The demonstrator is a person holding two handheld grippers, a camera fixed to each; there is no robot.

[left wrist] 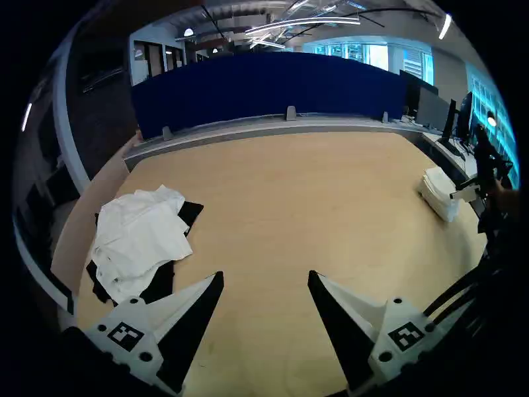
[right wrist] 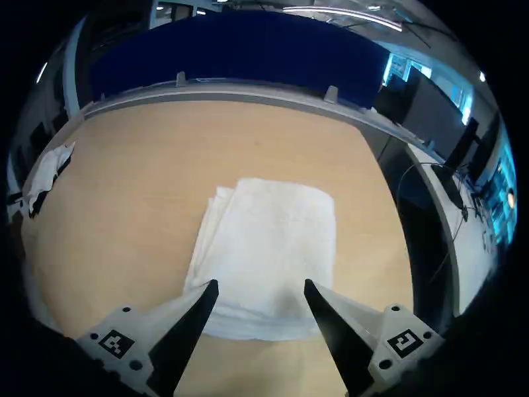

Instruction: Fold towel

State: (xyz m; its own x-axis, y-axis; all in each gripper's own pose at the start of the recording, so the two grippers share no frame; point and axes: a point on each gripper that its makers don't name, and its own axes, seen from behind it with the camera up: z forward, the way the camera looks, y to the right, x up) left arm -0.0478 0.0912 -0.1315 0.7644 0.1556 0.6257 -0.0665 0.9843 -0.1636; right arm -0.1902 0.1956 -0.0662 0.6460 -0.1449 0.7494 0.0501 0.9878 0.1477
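right gripper point(right wrist: 260, 291): fingers apart, empty | folded towel point(right wrist: 271, 251) at 12 o'clock, near edge by the fingertips | left gripper point(left wrist: 266, 281): fingers apart over the desk point(left wrist: 297, 185) | crumpled white cloth point(left wrist: 142, 231) at 10 o'clock, likely the left's reach

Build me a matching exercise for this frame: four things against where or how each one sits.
Things:
1 folded towel
2 crumpled white cloth
3 partition
4 left gripper

States:
A dark blue, along the far edge of the table
B jaws open over bare table
C flat by the open jaws of the right gripper
D heaped on black fabric

Pairs: 1-C, 2-D, 3-A, 4-B
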